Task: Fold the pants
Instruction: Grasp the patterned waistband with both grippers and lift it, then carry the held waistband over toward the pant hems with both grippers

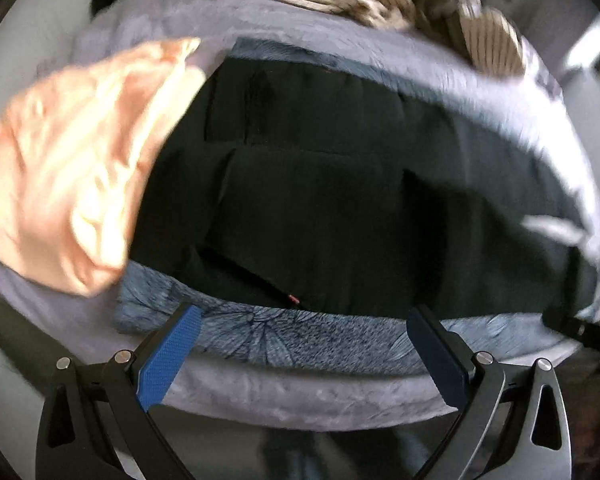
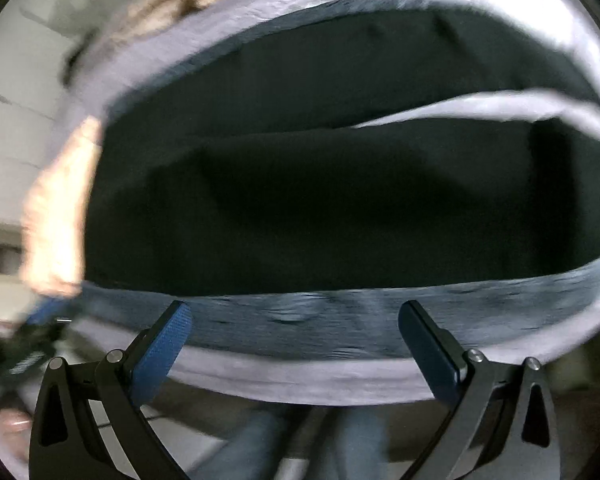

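Now, the pants (image 1: 320, 184) lie dark and fairly flat across the middle of both views, on a blue patterned mat (image 1: 300, 340) over a grey blanket (image 1: 300, 404). In the right wrist view the two legs part toward the upper right, a strip of blanket showing between them. Left gripper (image 1: 304, 352) hangs released, jaws wide, at the lower edge just short of the cloth; right gripper (image 2: 296, 344) likewise gapes, holding nothing. Both pictures are blurred, so seams are hard to read. My judgement: take the near edge at two well-spaced spots, pinch only the top layers, lift together and carry evenly so no crease drags. A peach cloth (image 1: 72, 168) at the left lies touching the pants; keep clear of it.
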Motion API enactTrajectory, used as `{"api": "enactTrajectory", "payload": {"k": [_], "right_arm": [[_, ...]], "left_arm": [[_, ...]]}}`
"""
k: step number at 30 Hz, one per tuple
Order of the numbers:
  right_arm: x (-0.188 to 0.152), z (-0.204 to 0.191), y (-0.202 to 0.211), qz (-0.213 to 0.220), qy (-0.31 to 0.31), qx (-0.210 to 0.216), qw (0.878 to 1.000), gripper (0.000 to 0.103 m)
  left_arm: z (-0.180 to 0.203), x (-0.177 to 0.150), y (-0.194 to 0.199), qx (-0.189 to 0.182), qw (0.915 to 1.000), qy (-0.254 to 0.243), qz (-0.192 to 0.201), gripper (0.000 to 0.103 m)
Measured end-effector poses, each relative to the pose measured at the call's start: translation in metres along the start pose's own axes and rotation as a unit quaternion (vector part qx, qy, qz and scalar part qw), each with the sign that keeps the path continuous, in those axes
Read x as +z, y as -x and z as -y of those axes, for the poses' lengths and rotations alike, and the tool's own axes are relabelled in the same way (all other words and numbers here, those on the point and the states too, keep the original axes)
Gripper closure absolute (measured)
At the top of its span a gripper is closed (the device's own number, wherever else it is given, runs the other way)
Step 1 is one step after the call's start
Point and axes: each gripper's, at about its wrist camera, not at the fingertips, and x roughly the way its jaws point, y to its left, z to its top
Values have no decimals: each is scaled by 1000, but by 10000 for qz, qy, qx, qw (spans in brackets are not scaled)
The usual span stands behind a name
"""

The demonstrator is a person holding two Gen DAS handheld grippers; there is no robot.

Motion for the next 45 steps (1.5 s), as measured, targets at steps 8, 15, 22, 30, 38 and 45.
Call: {"api": "enactTrajectory", "payload": {"k": [8, 15, 22, 30, 38, 45], "right_arm": [[-43, 58, -57, -751, -1472, 2382, 9571, 31], [-52, 80, -84, -754, -1953, 2613, 9423, 32], [-36, 73, -83, -518, -1990, 2924, 9339, 57], [-28, 61, -56, -334, -1679, 2760, 9458, 98], [50, 23, 14, 114, -325, 2658, 9634, 98], [165, -9, 14, 421, 399, 2220, 9733, 98]], "left_arm": [[-71, -26, -32, -1205, 9850, 1210, -232, 0], [-77, -30, -58, -1410, 9774, 1545, -296, 0], [-76, -13, -62, -1422, 9728, 1817, -206, 41], [-78, -9, -31, -1332, 9714, 1964, -5, 80], [-34, 70, 20, -1289, 9787, 1391, 785, 80], [-17, 171, -9, -1105, 9835, 798, 1188, 80]]}}
